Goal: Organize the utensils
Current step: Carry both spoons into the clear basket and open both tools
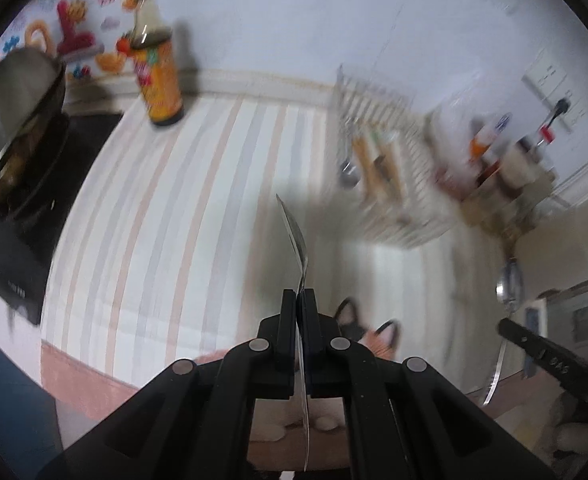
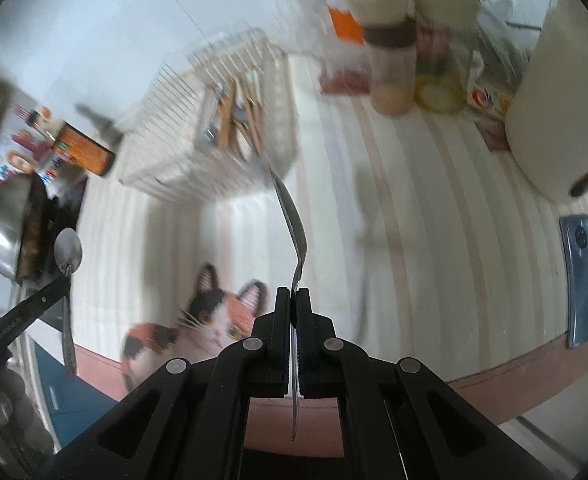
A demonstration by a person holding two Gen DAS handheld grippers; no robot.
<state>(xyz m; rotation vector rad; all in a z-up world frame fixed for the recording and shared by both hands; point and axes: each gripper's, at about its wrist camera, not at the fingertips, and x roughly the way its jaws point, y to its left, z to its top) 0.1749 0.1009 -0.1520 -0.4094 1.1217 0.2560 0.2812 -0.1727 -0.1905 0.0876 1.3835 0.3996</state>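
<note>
Steel spoon point(image 1: 297, 240) pinched edge-on in the left gripper point(image 1: 298, 294), jaws clamped on its neck, bowl raised over the striped cloth point(image 1: 182, 208). Left wrist view: sauce bottle point(image 1: 158, 76) and pot point(image 1: 14, 120) far left, white slatted rack point(image 1: 393, 184) with utensils ahead right, blurred. Right wrist view: right gripper point(image 2: 292, 292) clamped on a second spoon point(image 2: 290, 216), rack point(image 2: 198, 128) directly beyond its tip; jars point(image 2: 389, 48) behind, phone point(image 2: 581, 280) right, cat-print mat point(image 2: 210, 320) below.
</note>
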